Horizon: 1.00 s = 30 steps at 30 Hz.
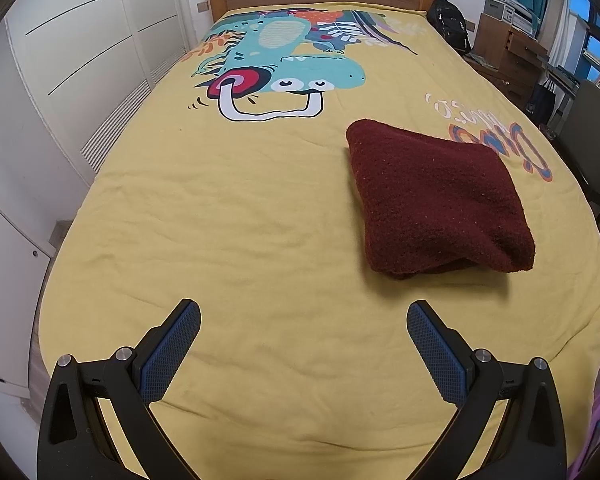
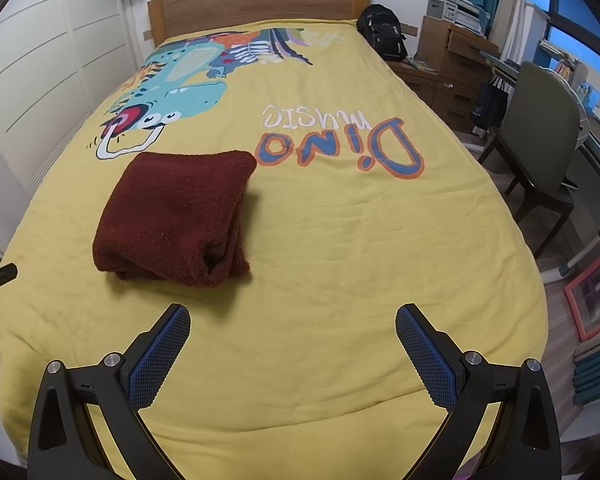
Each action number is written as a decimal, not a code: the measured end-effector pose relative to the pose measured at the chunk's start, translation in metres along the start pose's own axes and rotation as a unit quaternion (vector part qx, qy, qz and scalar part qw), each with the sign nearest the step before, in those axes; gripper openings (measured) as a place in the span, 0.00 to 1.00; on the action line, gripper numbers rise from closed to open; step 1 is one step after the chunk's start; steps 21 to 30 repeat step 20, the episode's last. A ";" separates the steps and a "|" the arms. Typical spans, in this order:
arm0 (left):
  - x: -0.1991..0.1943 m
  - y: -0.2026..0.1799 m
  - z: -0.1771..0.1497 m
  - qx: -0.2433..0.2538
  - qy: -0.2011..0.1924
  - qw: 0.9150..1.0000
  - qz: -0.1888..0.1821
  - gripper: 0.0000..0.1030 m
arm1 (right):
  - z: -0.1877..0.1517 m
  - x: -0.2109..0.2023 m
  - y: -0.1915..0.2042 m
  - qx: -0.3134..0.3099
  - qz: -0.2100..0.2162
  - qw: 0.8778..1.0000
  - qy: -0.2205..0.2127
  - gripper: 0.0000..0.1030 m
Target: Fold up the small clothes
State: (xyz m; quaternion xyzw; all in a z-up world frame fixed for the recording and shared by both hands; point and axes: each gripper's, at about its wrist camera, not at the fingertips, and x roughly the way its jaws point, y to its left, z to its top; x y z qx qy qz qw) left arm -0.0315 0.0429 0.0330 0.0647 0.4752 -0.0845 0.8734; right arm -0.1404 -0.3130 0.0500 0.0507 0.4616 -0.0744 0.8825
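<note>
Left tongs (image 1: 303, 312) and right tongs (image 2: 293, 316) hover with jaws apart, empty, above the bed (image 1: 228, 216). Ahead lies the folded maroon garment (image 2: 172, 216). Risk: gripping only its top layer would unfold the bundle.

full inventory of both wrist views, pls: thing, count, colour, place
folded garment: 1, dark red, on the bed, ahead of both grippers
bedspread: 1, yellow with dinosaur print, covering the bed
headboard: 1, brown wood, far end
backpack: 1, black, far right corner of the bed
chair: 1, grey-green, right of the bed
desk unit: 1, brown wood, far right
wardrobe: 1, white, left of the bed
left gripper: 1, black with blue pads, open, empty
right gripper: 1, same, open, empty
</note>
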 end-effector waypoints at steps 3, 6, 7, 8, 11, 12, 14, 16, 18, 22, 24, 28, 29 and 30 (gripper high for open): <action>0.000 0.001 0.000 -0.001 0.000 1.000 0.000 0.99 | 0.000 0.001 0.000 -0.001 0.000 1.000 0.002 0.99; -0.001 0.001 0.000 -0.002 0.001 1.000 0.000 0.99 | -0.001 0.001 0.000 -0.003 0.001 1.000 0.003 0.99; -0.001 0.001 -0.001 -0.002 0.001 1.000 -0.001 0.99 | -0.001 0.001 0.000 -0.003 0.001 1.000 0.004 0.99; -0.001 0.002 -0.001 -0.003 0.001 1.000 -0.002 0.99 | -0.001 0.001 0.000 -0.004 0.002 1.000 0.004 0.99; -0.003 0.002 -0.001 -0.004 -0.002 1.000 -0.005 0.99 | -0.001 0.001 0.000 -0.006 -0.002 1.000 0.005 0.99; -0.004 0.002 -0.001 -0.005 -0.004 1.000 -0.007 0.99 | -0.001 0.001 -0.001 -0.006 -0.002 1.000 0.005 0.99; -0.005 0.003 -0.001 -0.004 -0.005 1.000 -0.007 0.99 | -0.001 0.002 -0.001 -0.005 -0.001 1.000 0.006 0.99; -0.004 0.002 -0.002 -0.002 -0.003 1.000 -0.006 0.99 | -0.001 0.002 -0.001 -0.006 -0.002 1.000 0.006 0.99; -0.003 0.002 -0.002 -0.002 -0.002 1.000 -0.006 0.99 | -0.001 0.002 -0.001 -0.006 -0.002 1.000 0.005 0.99; -0.003 0.002 -0.002 -0.001 -0.001 1.000 -0.007 0.99 | -0.001 0.002 -0.002 -0.005 -0.002 1.000 0.006 0.99; -0.003 0.002 -0.002 -0.001 -0.001 1.000 -0.007 0.99 | -0.001 0.002 -0.002 -0.005 -0.002 1.000 0.006 0.99; -0.003 0.002 -0.002 -0.001 -0.001 1.000 -0.007 0.99 | -0.001 0.002 -0.002 -0.005 -0.002 1.000 0.006 0.99; -0.003 0.002 -0.002 -0.001 -0.001 1.000 -0.007 0.99 | -0.001 0.002 -0.002 -0.005 -0.002 1.000 0.006 0.99; -0.003 0.002 -0.002 -0.001 -0.001 1.000 -0.007 0.99 | -0.001 0.002 -0.002 -0.005 -0.002 1.000 0.006 0.99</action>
